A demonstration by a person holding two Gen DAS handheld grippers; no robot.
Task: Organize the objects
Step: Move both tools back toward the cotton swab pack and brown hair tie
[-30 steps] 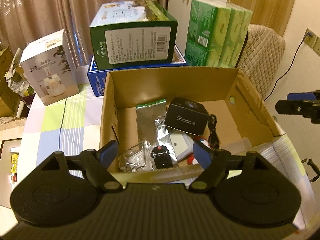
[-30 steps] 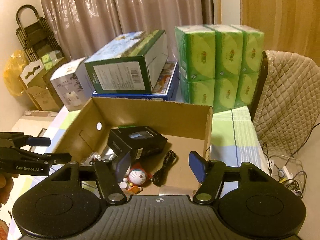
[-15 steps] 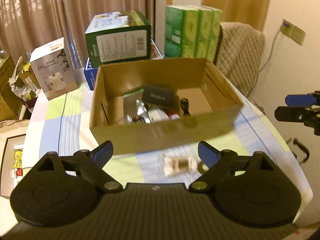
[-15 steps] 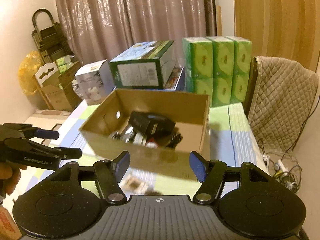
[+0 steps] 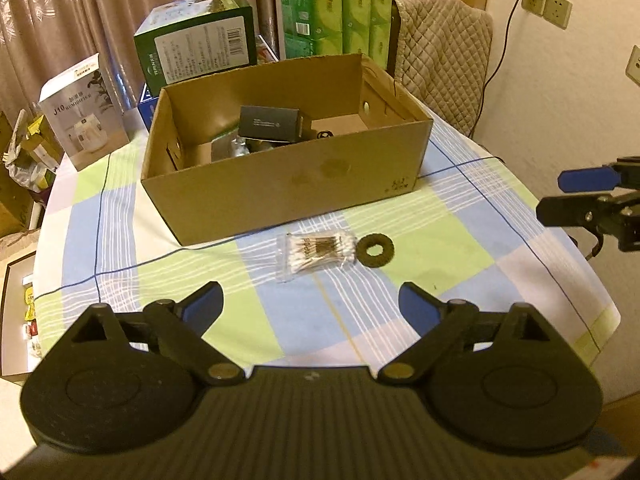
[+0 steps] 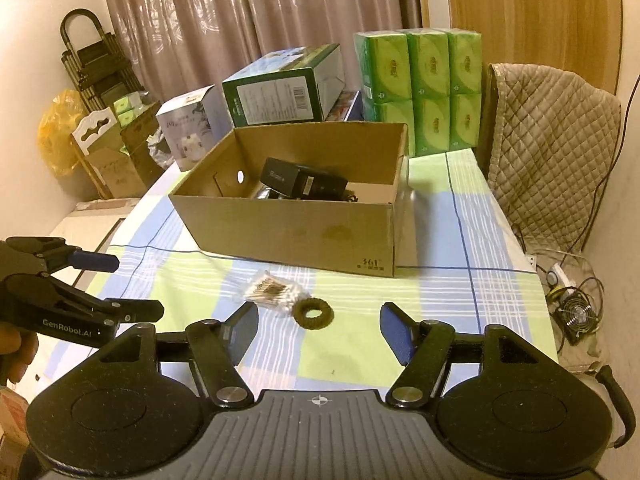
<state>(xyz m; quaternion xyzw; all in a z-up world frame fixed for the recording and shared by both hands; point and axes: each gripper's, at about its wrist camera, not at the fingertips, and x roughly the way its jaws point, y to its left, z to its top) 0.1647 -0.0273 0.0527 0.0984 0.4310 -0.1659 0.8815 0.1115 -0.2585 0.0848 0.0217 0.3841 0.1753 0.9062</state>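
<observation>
L gripper (image 5: 310,300) spread wide w/ nothing between jaws; R gripper (image 6: 316,326) also apart, empty. Cotton swab bag (image 5: 316,250) & dark ring (image 5: 375,245) lie just ahead of both, touching, cardboard box (image 5: 280,192) beyond.

Left gripper (image 5: 310,302) and right gripper (image 6: 318,330) angle downward, jaws apart and empty.

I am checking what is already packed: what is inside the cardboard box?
Inside the cardboard box lie a black carton, something silvery and a black cable. The near wall hides the rest.
</observation>
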